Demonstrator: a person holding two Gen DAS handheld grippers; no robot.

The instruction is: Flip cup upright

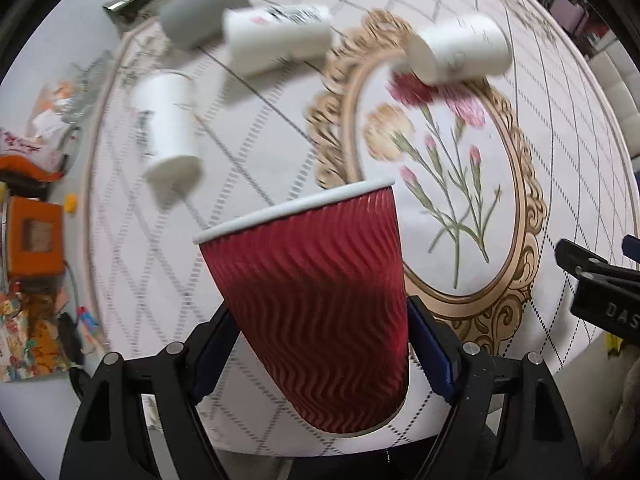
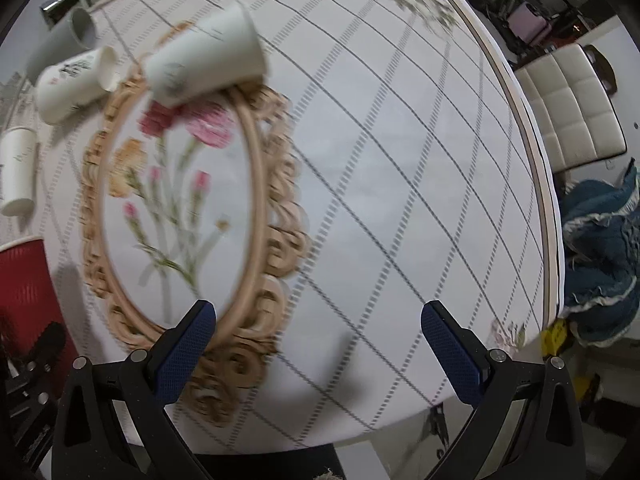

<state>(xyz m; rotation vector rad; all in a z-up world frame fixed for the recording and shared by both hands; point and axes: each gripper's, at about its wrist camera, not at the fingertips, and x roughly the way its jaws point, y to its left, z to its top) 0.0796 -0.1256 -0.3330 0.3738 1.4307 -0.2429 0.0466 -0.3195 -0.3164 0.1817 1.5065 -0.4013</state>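
Between the two blue-padded fingers of your left gripper sits the red cup, a ribbed paper cup with a white rim; its mouth points up and away from the camera, tilted a little toward the left, and its base hangs over the near edge of the table. Both pads press against the cup's lower sides, so your left jaws are closed onto it and carrying it. In the right wrist view the same red cup shows only as a slice at the left border. Beyond the cup, the tablecloth carries a gold oval frame with printed carnations inside it. A white cup lies on its side across the far end of that frame, its base toward the camera in the left view. To the left of the frame a second white cup with printing also lies on its side, and a grey cup lies just behind it. A third white cup lies further left, nearer the table's edge. Your right gripper hovers over the near end of the frame with its jaws spread wide and nothing between them; its black body shows at the right border of the left view. Off the table's right edge stand a cream padded chair and a heap of blue cloth.
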